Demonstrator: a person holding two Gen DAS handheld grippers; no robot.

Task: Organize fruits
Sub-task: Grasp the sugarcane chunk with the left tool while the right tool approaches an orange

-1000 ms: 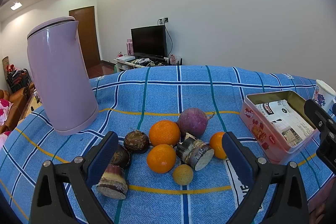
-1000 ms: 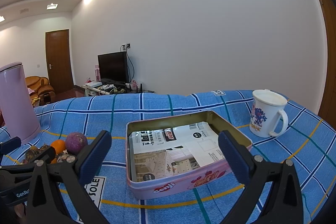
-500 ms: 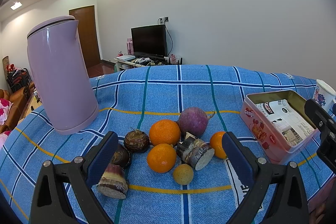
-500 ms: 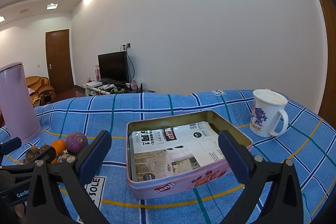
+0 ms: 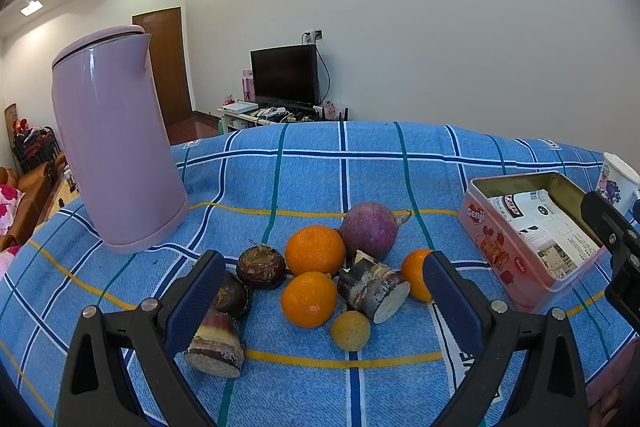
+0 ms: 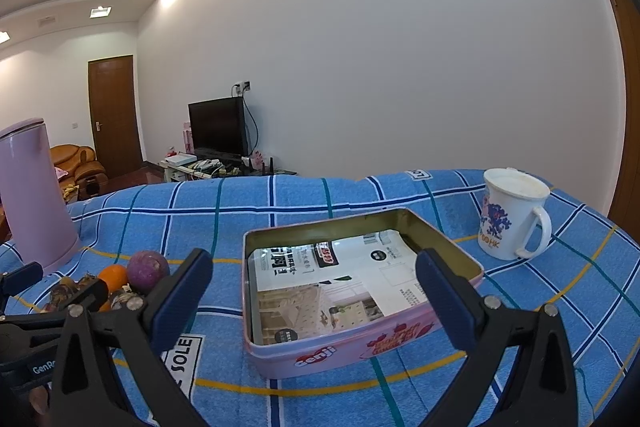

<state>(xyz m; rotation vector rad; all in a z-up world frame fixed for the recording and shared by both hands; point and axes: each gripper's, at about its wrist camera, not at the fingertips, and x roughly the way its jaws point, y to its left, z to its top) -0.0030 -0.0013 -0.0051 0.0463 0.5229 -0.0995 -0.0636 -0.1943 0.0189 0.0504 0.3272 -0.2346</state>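
Note:
A pile of produce lies on the blue checked cloth in the left wrist view: three oranges [image 5: 315, 249], a purple round root [image 5: 370, 230], two sugarcane pieces [image 5: 375, 290], dark chestnut-like bulbs [image 5: 261, 267] and a small yellow fruit [image 5: 350, 329]. My left gripper [image 5: 320, 301] is open and empty, just before the pile. A pink tin [image 6: 360, 343] lined with paper sits right of the pile. My right gripper [image 6: 312, 301] is open and empty, in front of the tin.
A tall lilac kettle [image 5: 114, 147] stands left of the pile. A white printed mug [image 6: 510, 213] stands right of the tin. The right gripper's finger shows at the left wrist view's right edge [image 5: 612, 227]. The table edge drops off behind.

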